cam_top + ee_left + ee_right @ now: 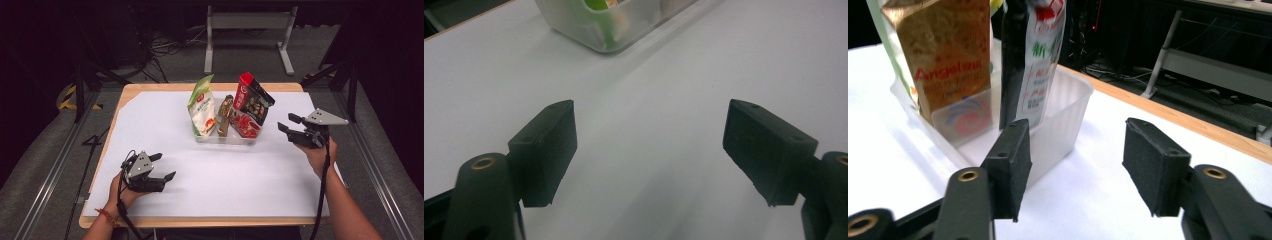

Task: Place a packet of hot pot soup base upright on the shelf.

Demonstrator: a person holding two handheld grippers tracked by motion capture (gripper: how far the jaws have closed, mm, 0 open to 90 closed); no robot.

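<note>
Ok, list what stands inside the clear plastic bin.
The clear plastic bin holds three upright packets: a green-and-white bag, a slim brown-gold pack and a red-and-black pouch. Their bottoms are hidden.

One clear plastic tub [227, 139] on the table. Three snack packs stand in it: one green-and-white bag [201, 107], one slim brown pack [225, 116], one red-and-black pack [251, 105]. Two grippers: left gripper [165, 166], right gripper [288, 123].

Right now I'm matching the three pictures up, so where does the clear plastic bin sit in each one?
High view: the clear plastic bin sits centre, toward the table's far edge, holding upright snack packets.
Left gripper view: top, left of centre.
Right gripper view: centre left, behind the left jaw.
Shared landmark: the white table cover.
</note>
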